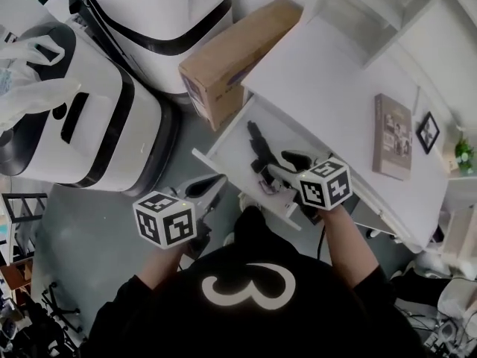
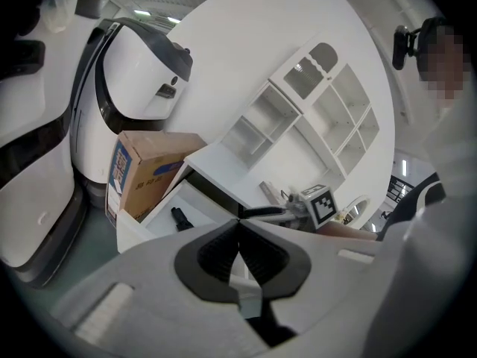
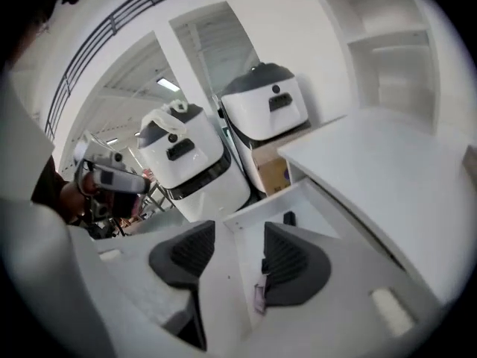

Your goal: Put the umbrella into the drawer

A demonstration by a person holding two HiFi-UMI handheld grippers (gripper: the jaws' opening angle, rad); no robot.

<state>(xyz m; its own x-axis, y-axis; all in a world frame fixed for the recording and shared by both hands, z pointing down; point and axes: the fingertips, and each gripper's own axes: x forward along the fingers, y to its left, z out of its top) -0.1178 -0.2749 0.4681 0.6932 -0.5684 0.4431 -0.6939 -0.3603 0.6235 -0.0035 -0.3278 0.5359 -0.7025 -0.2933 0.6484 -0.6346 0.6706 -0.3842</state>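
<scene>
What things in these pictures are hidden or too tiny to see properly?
- Near end of the black folded umbrella: head view, covered by the right hand-held gripper.
- Back of the white open drawer: head view, tucked under the white desk top.
- Print on the brown cardboard box: left gripper view, too small.
- Cover of the brown book: head view, too small to read.
</scene>
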